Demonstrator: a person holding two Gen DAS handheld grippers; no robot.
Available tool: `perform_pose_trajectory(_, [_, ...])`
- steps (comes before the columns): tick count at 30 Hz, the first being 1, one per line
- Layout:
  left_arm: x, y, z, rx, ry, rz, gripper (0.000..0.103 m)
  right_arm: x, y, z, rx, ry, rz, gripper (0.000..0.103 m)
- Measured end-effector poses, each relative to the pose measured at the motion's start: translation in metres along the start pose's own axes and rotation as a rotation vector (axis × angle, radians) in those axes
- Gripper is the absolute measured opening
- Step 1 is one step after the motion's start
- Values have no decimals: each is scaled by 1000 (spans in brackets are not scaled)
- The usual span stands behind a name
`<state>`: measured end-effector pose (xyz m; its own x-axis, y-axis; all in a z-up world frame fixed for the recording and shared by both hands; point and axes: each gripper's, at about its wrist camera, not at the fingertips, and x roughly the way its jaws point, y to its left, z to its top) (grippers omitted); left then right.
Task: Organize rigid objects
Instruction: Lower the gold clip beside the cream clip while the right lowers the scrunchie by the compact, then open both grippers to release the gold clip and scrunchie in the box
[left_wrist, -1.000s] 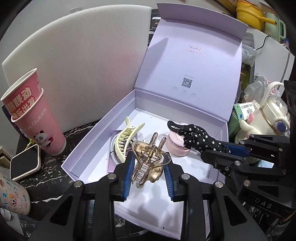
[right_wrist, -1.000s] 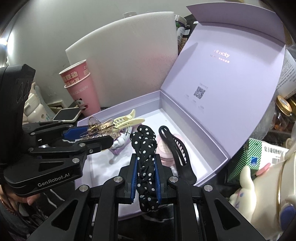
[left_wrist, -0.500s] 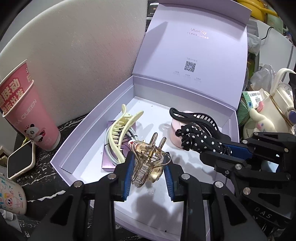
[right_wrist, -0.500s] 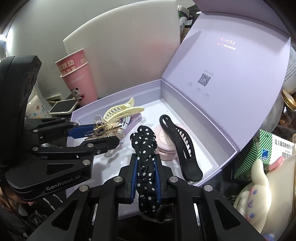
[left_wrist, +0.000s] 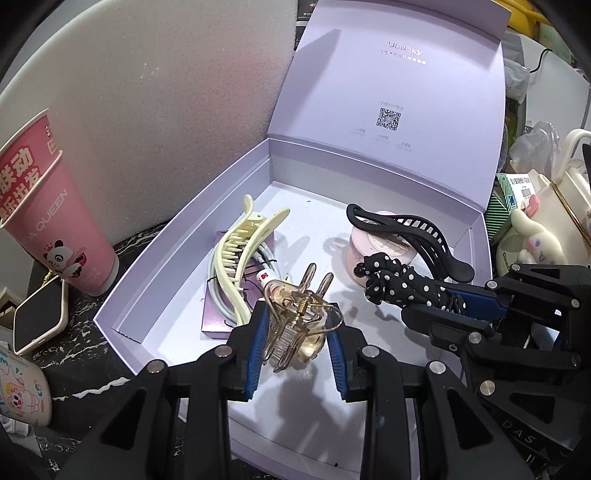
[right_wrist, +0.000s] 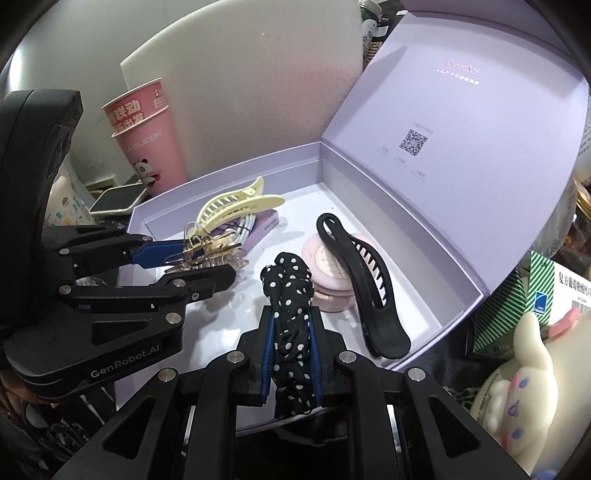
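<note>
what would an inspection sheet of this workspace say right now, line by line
surface: dark marbled table, crowded.
job's things: open lilac box holds a cream hair clip, a black hair clip lying on a pink compact, and a purple card.
clutter: pink cups, phone, plush toy, green carton.
grippers: left gripper shut on a clear claw clip; right gripper shut on a dotted scrunchie, both over the box.
cables: coiled white cable under the cream clip.
surroundings: white foam board behind.

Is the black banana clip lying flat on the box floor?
No, the black banana clip rests propped across the pink round compact, only its far end reaching the box floor.
</note>
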<state>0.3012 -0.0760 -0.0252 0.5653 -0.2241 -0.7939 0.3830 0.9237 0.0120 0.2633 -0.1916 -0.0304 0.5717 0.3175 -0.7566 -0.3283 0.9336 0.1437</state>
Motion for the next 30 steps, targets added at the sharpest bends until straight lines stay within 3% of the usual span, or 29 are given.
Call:
perform_pose_trajectory(6, [-2,0,-2,-4,-5,1,30,0,1,0,-2,11,-7,17])
perform_pose_trajectory(14, [-15,-1,-1,-3,-22,5,30,-10,-2,0,6,-14,-25,32])
perform_pose_trajectory(22, [-22,-3,1,-7,4,36,31,-24,-6,-3,22,-38,-41,40])
perform_pose_trajectory(30, [-38,-5,0,-10,-19,43,54,-38,-6,-9,25,-54,-56,42])
